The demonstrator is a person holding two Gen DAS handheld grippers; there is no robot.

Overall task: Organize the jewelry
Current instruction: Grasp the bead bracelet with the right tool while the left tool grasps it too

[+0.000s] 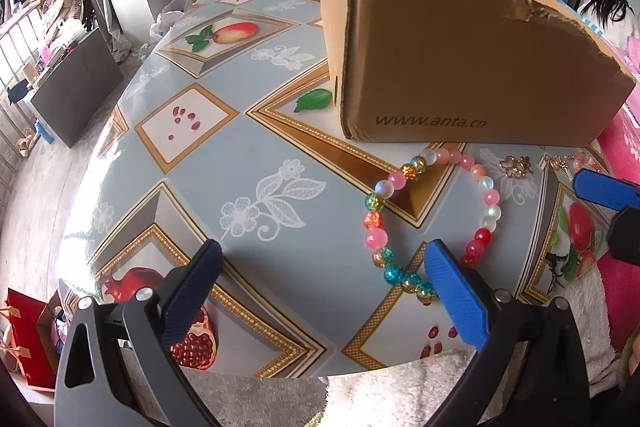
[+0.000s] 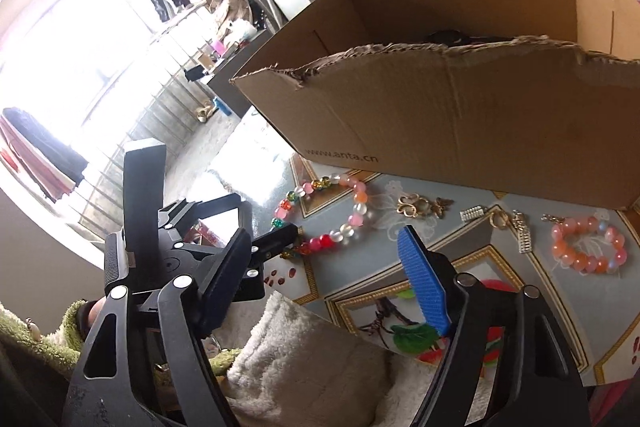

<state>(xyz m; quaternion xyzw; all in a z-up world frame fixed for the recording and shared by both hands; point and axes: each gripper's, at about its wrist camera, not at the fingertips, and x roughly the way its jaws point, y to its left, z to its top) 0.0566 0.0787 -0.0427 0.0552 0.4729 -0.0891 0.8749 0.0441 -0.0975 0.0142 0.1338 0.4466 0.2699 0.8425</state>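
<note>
Jewelry lies in a loose row on the tabletop, along the foot of a cardboard box with a torn upper rim. Nearest the left gripper is a multicolour bead bracelet, a ring of pink, orange, teal, red and milky beads lying flat just in front of the box's printed side. The left gripper's jaws stand wide apart with nothing between them; its blue right-hand finger overlaps the bracelet's near arc, though contact cannot be told from this view.

From the right wrist view, the same bracelet lies towards the left, with gold butterfly-shaped pieces beside it, then a small silver clasp-like piece, a gold and silver chain piece, and a pink bead bracelet towards the tabletop's right side. All lie apart from one another, none inside the box as far as can be seen; a dark object shows just over the box's torn rim, too hidden to identify.

The right gripper hangs over the near edge of the tabletop, above a white fleecy cloth. Its jaws are apart and empty, with no jewelry touching the pads. The left gripper's black body is visible at its left, close to the multicolour bracelet.
</note>
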